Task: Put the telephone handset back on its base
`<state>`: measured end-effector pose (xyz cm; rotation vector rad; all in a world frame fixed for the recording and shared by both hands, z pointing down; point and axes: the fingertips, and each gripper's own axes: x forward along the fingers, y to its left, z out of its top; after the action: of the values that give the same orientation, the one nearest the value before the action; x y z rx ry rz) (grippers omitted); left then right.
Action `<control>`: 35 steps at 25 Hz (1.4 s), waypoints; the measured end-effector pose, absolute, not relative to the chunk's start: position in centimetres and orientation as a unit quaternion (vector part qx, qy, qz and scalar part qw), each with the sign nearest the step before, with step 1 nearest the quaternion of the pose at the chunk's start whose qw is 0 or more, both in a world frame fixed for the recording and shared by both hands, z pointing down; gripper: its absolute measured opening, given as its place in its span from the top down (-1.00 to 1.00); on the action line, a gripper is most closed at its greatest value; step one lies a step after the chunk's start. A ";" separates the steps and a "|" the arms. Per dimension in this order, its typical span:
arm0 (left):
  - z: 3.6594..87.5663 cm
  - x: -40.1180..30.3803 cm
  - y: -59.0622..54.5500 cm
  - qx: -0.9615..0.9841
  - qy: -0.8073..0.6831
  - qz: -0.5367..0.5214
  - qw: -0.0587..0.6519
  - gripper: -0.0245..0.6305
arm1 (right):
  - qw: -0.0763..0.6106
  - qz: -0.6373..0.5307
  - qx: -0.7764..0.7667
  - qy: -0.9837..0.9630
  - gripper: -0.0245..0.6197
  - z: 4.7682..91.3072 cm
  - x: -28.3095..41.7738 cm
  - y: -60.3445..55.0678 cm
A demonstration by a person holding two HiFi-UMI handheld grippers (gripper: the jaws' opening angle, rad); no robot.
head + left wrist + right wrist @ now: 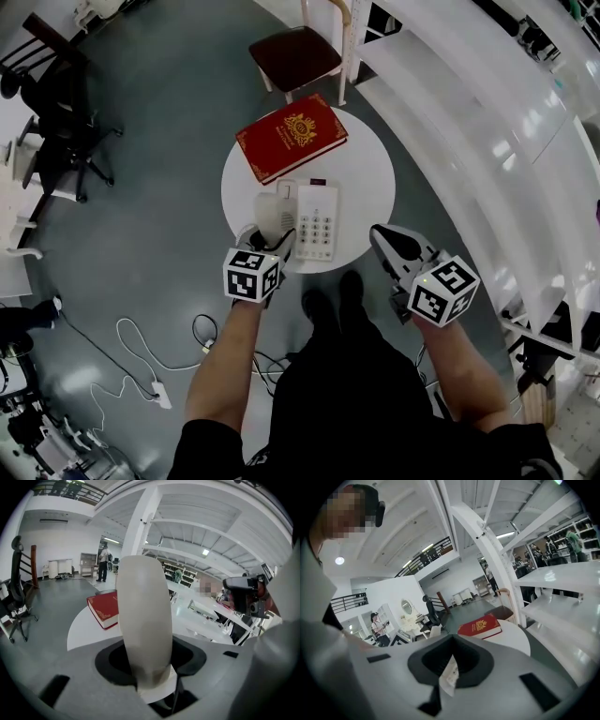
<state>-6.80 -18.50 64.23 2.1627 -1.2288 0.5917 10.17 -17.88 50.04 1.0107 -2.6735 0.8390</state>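
In the head view, the left gripper (270,240) is clamped on the telephone handset (274,214). It holds the handset low at the left edge of the base (319,223), near the front of the round table (375,169). We cannot tell from here whether the handset touches the cradle yet. The right gripper (396,246) hangs off the table's right front rim, well apart from the phone. To seat the handset well, we would line its length up with the cradle channel left of the keypad. We would then lower it flat, and open the jaws only once both ends rest. The red book (291,136) lies behind the base, so forward room is limited, while the table rim sits close on the left.

In the left gripper view, the handset (143,620) stands straight up between the jaws, pinched firmly at its lower end. The red book (104,609) sits beyond it on the table (82,630).

In the right gripper view, the right gripper (451,670) has its jaws pressed together on nothing. Only a pale sliver shows through them, possibly the phone. The red book (480,626) lies ahead, and white shelving (562,606) crowds the right side.
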 end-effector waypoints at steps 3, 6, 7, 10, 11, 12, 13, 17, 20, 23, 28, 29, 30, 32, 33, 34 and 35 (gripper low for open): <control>65.2 -6.3 -18.9 0.808 -0.447 0.256 0.285 0.31 | 0.081 0.283 0.338 -0.894 0.91 50.2 10.5 -17.7; 65.9 -5.7 -19.4 0.809 -0.437 0.272 0.285 0.31 | 0.078 0.285 0.338 -0.894 0.91 50.0 10.9 -17.5; 66.1 -5.5 -19.5 0.808 -0.436 0.275 0.287 0.31 | 0.078 0.285 0.339 -0.893 0.91 50.0 11.1 -17.5; 66.9 -5.3 -19.7 0.803 -0.436 0.281 0.292 0.31 | 0.078 0.284 0.344 -0.892 0.91 50.0 11.9 -17.5; 67.0 -5.2 -19.8 0.802 -0.437 0.282 0.294 0.31 | 0.077 0.284 0.346 -0.891 0.91 50.0 12.1 -17.5; 67.1 -5.1 -19.9 0.801 -0.438 0.283 0.294 0.31 | 0.076 0.285 0.347 -0.890 0.91 50.0 12.2 -17.6; 67.2 -5.1 -20.0 0.800 -0.438 0.284 0.294 0.31 | 0.076 0.285 0.348 -0.890 0.91 50.1 12.3 -17.7; 67.4 -5.1 -20.2 0.795 -0.443 0.286 0.299 0.31 | 0.075 0.287 0.347 -0.890 0.91 50.3 12.2 -17.9; 67.7 -5.4 -20.1 0.789 -0.447 0.292 0.304 0.31 | 0.079 0.286 0.343 -0.891 0.91 50.5 11.8 -18.4; 68.3 -5.8 -19.7 0.784 -0.448 0.302 0.307 0.31 | 0.085 0.278 0.335 -0.896 0.91 50.8 10.9 -19.2; 68.9 -6.1 -19.4 0.777 -0.447 0.297 0.328 0.31 | 0.089 0.274 0.330 -0.899 0.91 51.0 10.1 -20.1; 69.1 -6.1 -19.5 0.776 -0.448 0.295 0.333 0.31 | 0.089 0.275 0.330 -0.899 0.91 51.1 10.0 -20.1; 69.2 -6.1 -19.6 0.774 -0.448 0.294 0.337 0.31 | 0.090 0.277 0.329 -0.898 0.91 51.2 9.9 -20.2; 69.4 -6.0 -19.8 0.774 -0.446 0.295 0.340 0.31 | 0.093 0.279 0.327 -0.898 0.91 51.5 9.9 -20.0; 69.5 -5.9 -19.8 0.775 -0.443 0.297 0.340 0.31 | 0.094 0.281 0.327 -0.897 0.91 51.7 9.9 -19.9; 69.6 -5.8 -19.9 0.776 -0.441 0.298 0.339 0.31 | 0.095 0.282 0.328 -0.897 0.91 51.8 9.9 -19.8; 69.7 -5.7 -20.0 0.776 -0.440 0.298 0.339 0.31 | 0.096 0.284 0.328 -0.896 0.91 52.0 10.0 -19.7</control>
<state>-5.67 -19.96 69.68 2.0205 -1.1469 0.7770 9.98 -19.68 52.01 0.9724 -2.6539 0.8419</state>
